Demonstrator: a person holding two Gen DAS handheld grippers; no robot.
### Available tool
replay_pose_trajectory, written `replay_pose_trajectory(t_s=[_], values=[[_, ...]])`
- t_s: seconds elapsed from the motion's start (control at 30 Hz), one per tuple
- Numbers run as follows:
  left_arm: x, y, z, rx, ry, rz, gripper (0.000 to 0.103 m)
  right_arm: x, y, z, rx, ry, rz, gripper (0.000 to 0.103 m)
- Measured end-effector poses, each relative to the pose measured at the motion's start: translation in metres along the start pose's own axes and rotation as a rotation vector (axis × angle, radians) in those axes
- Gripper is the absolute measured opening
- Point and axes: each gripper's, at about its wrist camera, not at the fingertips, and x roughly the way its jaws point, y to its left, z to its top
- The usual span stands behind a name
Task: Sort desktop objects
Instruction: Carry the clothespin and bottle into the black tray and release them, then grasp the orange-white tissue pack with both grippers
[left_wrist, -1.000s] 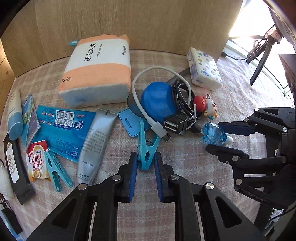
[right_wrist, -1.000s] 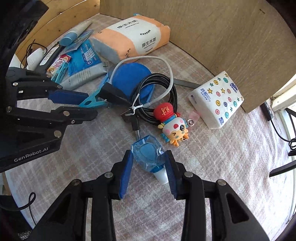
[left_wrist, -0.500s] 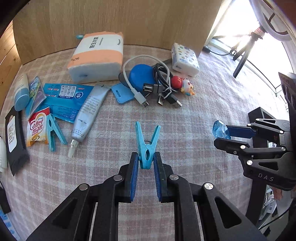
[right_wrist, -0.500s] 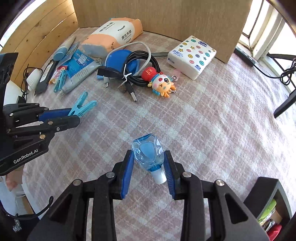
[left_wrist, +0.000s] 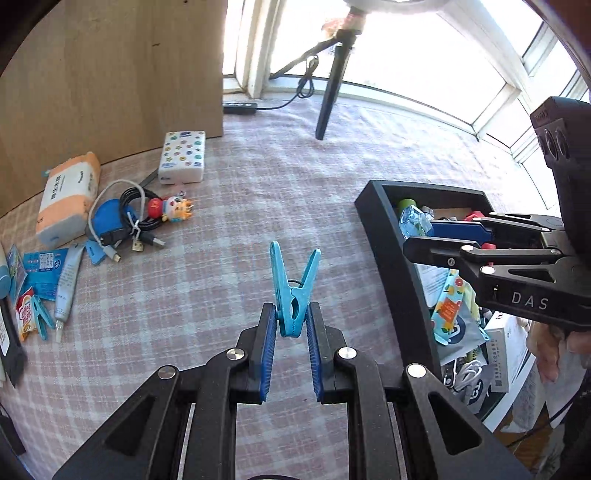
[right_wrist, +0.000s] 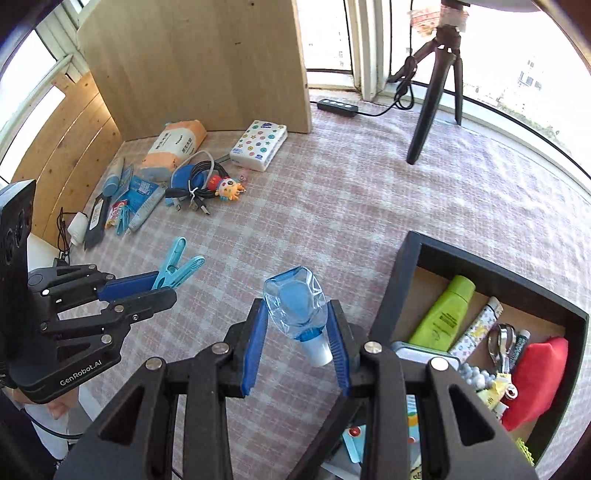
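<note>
Jaws clamp clothespin (left_wrist: 293, 295), bottle (right_wrist: 297, 308); right view reveals box (right_wrist: 391, 295) contents.

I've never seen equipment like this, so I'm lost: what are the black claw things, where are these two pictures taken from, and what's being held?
There is no robot here. A person holds a two-fingered grabbing tool in each hand, and each tool has a wide-angle camera looking along its jaws. So one picture looks out from the left tool and the other from the right, and each also catches the other tool at its edge.

The left gripper is shut on a blue clothespin. The right gripper is shut on a small clear blue bottle.

Below is a checked pink tablecloth with a pile of unsorted items: tissue packs, cables, a toy keychain. The black box already holds sorted things.
</note>
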Motion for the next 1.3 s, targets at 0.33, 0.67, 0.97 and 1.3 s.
replay_pose_trajectory(t_s=[0.33,0.67,0.97,1.3], values=[[0.029,-0.123,0.009,0.184,0.069,-0.097,0.016,-0.047,-0.111,-0.072,0.213,-0.018,-0.127,0.032],[0.048,-0.191,-0.005,0.334,0.111,-0.123,0.020,-0.065,-0.170,-0.113,0.347,-0.026,-0.175,0.032],[0.036,-0.160,-0.005,0.295,0.052,-0.057,0.073,-0.067,-0.160,-0.102,0.329,-0.064,-0.210,0.050],[0.019,-0.072,0.019,0.147,0.008,0.014,0.067,-0.053,-0.108,-0.050,0.245,-0.074,-0.149,0.050]])
